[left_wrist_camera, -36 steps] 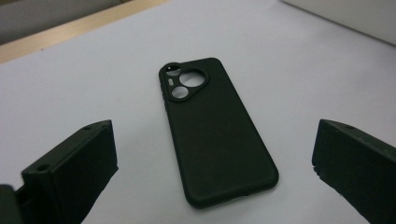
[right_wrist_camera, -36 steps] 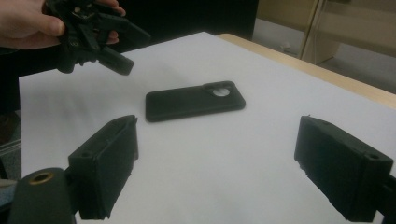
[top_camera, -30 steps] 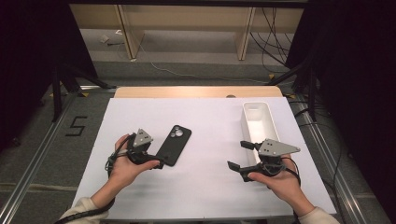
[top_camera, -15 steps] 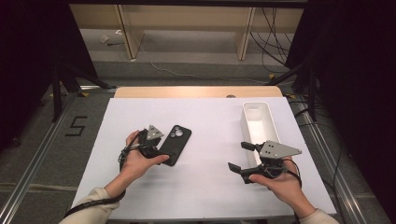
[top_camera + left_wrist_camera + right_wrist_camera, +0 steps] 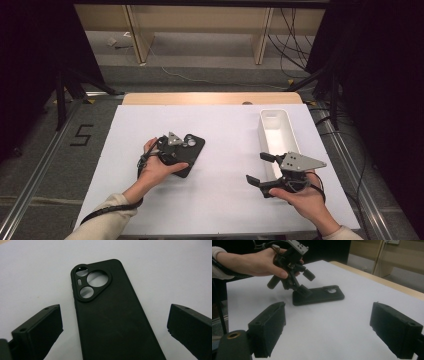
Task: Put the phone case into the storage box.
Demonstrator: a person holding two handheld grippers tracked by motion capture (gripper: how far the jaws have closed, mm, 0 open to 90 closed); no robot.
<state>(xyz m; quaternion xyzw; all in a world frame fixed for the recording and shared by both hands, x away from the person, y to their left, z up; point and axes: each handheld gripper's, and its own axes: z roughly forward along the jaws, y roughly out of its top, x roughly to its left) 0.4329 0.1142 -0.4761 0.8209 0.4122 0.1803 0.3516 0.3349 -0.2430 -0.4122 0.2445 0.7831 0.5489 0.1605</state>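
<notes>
Left gripper [image 5: 181, 150] now over phone case [image 5: 192, 148], white bin [image 5: 280, 131] empty

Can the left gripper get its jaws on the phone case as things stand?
Probably yes. The left gripper is right over the phone case, jaws open to either side of it, pads not touching. Nothing lies between them; the tray and right gripper sit well off.

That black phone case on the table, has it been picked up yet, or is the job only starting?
Only starting. The phone case lies flat on the white table, not yet gripped. In hand: the left gripper is over it, jaws open on either side. The right gripper waits open beside the white bin, which holds nothing. Gripping and lifting remain.
</notes>
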